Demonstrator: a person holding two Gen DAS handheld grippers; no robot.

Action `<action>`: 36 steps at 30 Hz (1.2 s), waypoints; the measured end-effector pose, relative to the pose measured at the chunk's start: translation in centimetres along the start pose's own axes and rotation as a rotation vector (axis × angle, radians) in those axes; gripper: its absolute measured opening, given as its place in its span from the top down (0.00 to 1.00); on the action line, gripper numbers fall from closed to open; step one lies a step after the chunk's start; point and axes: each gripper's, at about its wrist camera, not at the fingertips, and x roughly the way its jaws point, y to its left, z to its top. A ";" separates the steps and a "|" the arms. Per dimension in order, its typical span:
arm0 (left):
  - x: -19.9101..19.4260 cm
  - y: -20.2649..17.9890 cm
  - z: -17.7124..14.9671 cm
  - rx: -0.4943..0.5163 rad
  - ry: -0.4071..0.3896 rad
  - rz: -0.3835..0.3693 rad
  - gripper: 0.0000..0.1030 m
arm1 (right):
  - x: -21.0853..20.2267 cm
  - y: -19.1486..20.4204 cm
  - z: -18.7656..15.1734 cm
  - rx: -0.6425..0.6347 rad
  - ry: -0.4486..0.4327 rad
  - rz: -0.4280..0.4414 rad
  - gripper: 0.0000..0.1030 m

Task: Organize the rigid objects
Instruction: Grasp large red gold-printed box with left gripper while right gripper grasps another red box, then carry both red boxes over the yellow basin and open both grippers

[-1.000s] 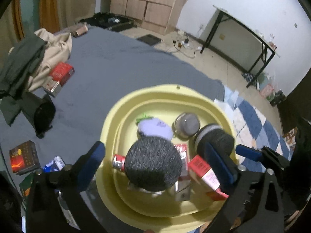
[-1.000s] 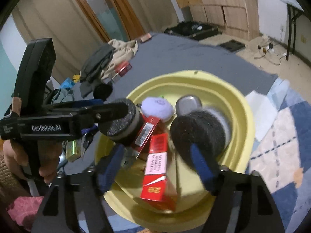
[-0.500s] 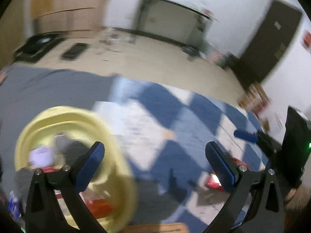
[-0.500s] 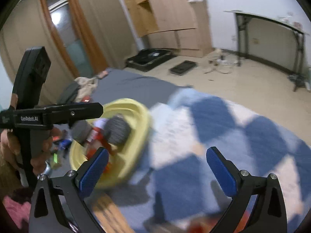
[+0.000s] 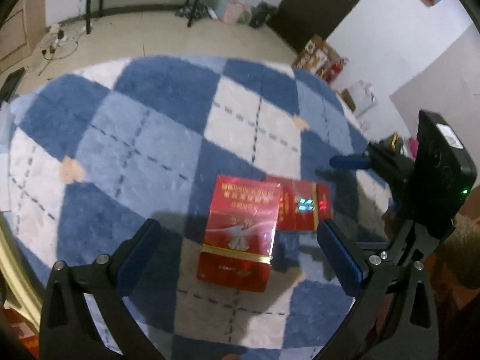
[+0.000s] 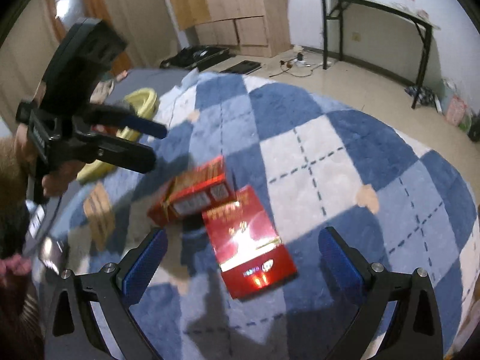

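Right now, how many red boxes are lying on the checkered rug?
2. One flat red carton lies on the blue-and-white checkered rug, nearest the cameras; a second red box sits just behind, touching it. More may lie outside both views.

Right gripper [image 6: 240,255] at frame bottom, jaws wide apart, nothing between the pads. Two red boxes on the blue-and-white checkered rug [image 6: 345,156]: flat red box [image 6: 249,243] centre frame, second red box [image 6: 192,195] touching its upper-left corner, blurred. Left gripper [image 6: 150,144] enters from left, held by a hand [image 6: 57,174]. Yellow basin [image 6: 141,102] upper left, partly hidden behind it.
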 end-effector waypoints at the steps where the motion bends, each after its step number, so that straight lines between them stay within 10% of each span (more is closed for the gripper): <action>1: 0.5 0.3 0.0 -0.013 0.019 -0.019 0.00 | 0.4 0.0 0.1 -0.013 0.009 -0.005 0.00; 13: 3.6 0.1 -0.3 -0.059 0.120 -0.048 0.02 | 6.4 -1.2 0.8 -0.044 0.056 -0.002 0.05; 17: 3.9 -0.8 -0.7 -0.018 0.118 0.002 0.38 | 7.3 0.0 0.5 -0.126 0.047 -0.040 0.40; 19: 3.5 -0.9 -0.9 -0.012 0.103 0.029 0.44 | 7.4 0.3 0.5 -0.132 0.036 -0.039 0.41; 29: -7.5 4.7 -2.1 -0.153 -0.123 0.119 0.44 | 6.4 4.1 6.5 -0.145 -0.108 0.040 0.43; 36: -17.7 12.8 -6.5 -0.351 -0.258 0.386 0.44 | 9.7 12.3 12.4 -0.203 -0.128 0.181 0.44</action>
